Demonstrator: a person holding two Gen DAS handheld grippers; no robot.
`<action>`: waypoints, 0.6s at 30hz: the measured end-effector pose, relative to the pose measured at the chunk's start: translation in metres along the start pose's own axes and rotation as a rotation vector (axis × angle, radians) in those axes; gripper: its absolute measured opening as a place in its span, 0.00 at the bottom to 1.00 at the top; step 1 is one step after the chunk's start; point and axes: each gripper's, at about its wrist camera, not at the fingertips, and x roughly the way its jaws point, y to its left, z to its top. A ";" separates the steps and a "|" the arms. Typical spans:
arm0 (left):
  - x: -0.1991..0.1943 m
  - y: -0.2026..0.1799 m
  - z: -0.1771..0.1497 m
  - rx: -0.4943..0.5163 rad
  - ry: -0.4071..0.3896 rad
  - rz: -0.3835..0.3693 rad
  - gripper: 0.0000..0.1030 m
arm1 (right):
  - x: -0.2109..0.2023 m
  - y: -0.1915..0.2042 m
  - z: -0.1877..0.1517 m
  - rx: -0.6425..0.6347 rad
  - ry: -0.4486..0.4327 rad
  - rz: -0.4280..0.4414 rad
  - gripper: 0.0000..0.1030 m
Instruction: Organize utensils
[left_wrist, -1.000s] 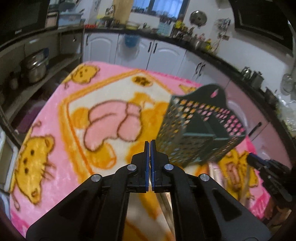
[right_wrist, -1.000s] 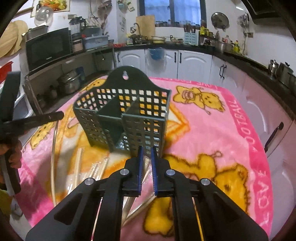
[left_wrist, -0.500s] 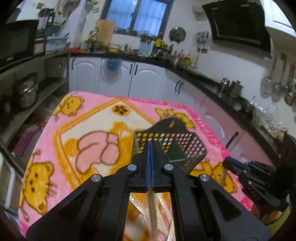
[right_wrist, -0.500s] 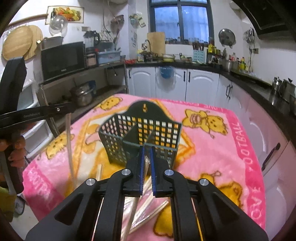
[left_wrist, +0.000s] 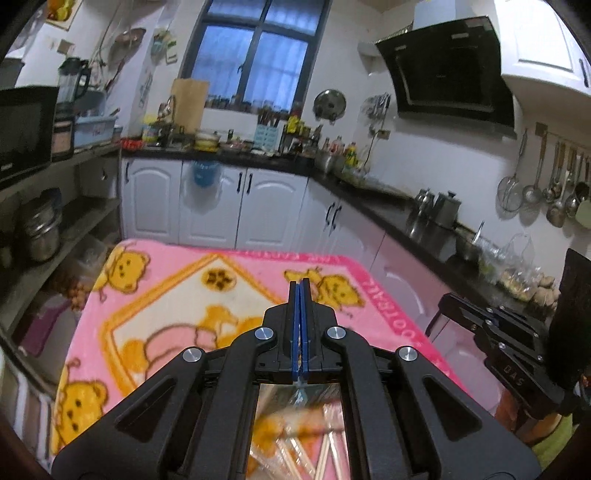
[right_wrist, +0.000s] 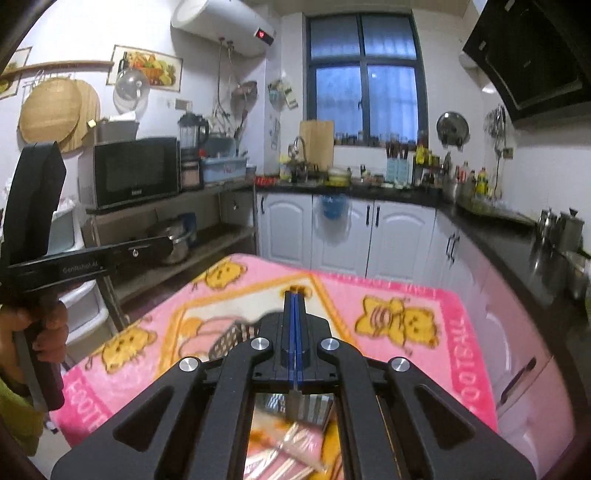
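Both grippers are raised high above a table covered by a pink cartoon blanket (left_wrist: 155, 302). My left gripper (left_wrist: 300, 291) is shut, its blue pads pressed together; a thin chopstick seems pinched between them, seen blurred below (left_wrist: 301, 387). My right gripper (right_wrist: 294, 299) is shut with a thin stick below its pads (right_wrist: 295, 397). The dark green perforated utensil basket (right_wrist: 229, 338) peeks out left of my right gripper's body. Pale chopsticks (left_wrist: 325, 454) lie on the blanket under the grippers; they also show in the right wrist view (right_wrist: 291, 446). The right gripper appears in the left view (left_wrist: 491, 328).
White kitchen cabinets (left_wrist: 218, 206) and a dark counter (left_wrist: 388, 199) with pots run behind and to the right of the table. A metal shelf with pots (right_wrist: 173, 240) and a microwave (right_wrist: 135, 170) stands on the left. The left hand-held gripper (right_wrist: 85, 258) reaches in from the left.
Both grippers have lifted and tilted upward, so the basket has dropped out of view beneath them. The right gripper's pads have closed from a small gap to fully together.
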 end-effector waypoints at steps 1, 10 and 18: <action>-0.001 -0.003 0.005 0.003 -0.012 -0.003 0.00 | 0.000 -0.001 0.004 -0.001 -0.009 0.001 0.01; 0.024 -0.014 0.016 0.023 0.013 -0.029 0.00 | 0.030 -0.004 -0.023 0.020 0.103 0.076 0.01; 0.068 -0.008 -0.016 0.033 0.136 -0.018 0.00 | 0.057 -0.015 -0.061 0.078 0.201 0.080 0.01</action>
